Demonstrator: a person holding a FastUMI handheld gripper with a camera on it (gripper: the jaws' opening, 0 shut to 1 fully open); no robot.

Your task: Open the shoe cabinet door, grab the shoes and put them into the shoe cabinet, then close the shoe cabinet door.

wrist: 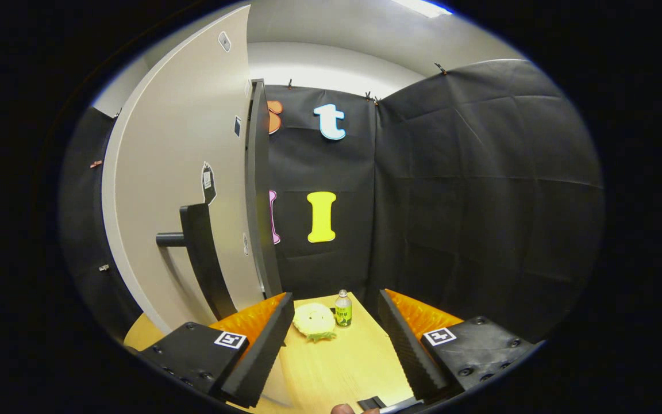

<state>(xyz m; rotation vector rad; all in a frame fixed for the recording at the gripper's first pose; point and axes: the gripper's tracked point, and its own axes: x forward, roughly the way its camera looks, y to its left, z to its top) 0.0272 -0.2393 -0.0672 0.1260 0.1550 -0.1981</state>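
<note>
**Door swung out, gripper empty, shoes not located**

Gripper view: the gripper [335, 345] has its fingers spread wide with nothing between them. The shoe cabinet door [176, 172] stands to the left of the fingers, seen at an angle, its dark edge facing forward; I judge it open or partly open, though the fisheye bend makes the angle hard to read. The handle [201, 253] juts from the door face, just beyond the left finger. Ahead, between the fingers, lies the wooden table [331, 362]. Near its far edge rest a pale yellow round object [314, 321], possibly a slipper, and beside it a small bottle [343, 309].

Risk: a reach toward the far edge could tip the bottle, since it stands almost touching the yellow object. The left finger could also clip the handle if it swings leftward.
</note>
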